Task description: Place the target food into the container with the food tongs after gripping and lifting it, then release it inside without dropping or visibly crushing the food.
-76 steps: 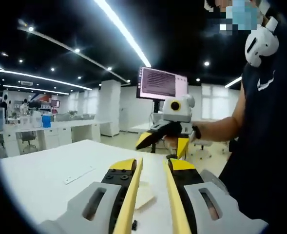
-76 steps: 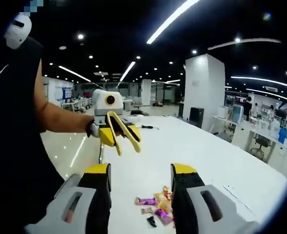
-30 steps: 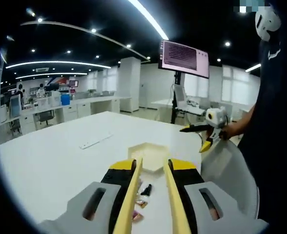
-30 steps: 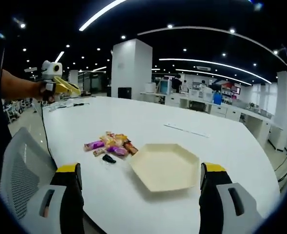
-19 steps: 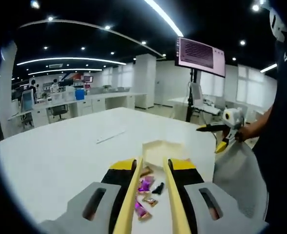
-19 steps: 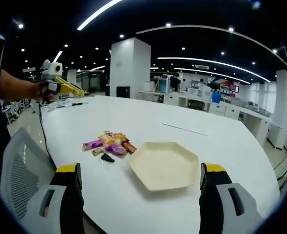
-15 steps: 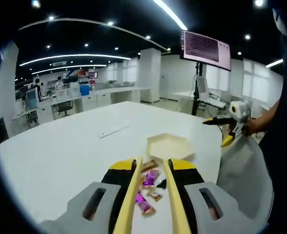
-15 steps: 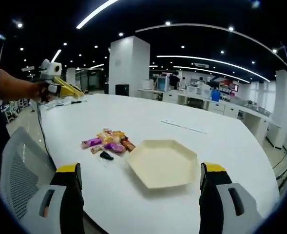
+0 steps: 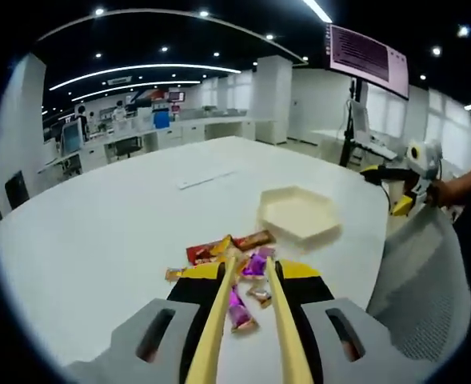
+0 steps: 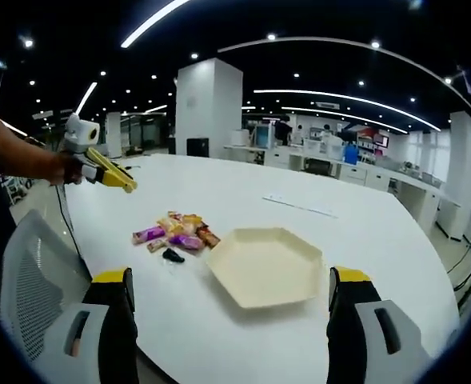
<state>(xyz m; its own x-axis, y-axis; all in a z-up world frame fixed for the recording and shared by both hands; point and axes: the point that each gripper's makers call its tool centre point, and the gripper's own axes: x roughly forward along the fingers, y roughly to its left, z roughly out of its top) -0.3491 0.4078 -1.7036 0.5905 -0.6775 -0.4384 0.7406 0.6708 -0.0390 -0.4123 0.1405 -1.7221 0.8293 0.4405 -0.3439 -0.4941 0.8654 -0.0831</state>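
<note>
Closer than half a second ago, we now see the pile of wrapped candies [image 9: 233,264] sitting just past the tips of the yellow tongs [image 9: 247,320] clamped in our left gripper [image 9: 247,282], whose jaws are closed on them; the tong arms stand slightly apart. From the candies, the hexagonal cream tray [image 9: 299,216] lies at 2 o'clock on the white table [image 9: 115,232]. In the right gripper view, our right gripper [image 10: 229,284] has its jaws spread wide, with candies [image 10: 175,232] at 10 o'clock of the tray [image 10: 263,268].
</note>
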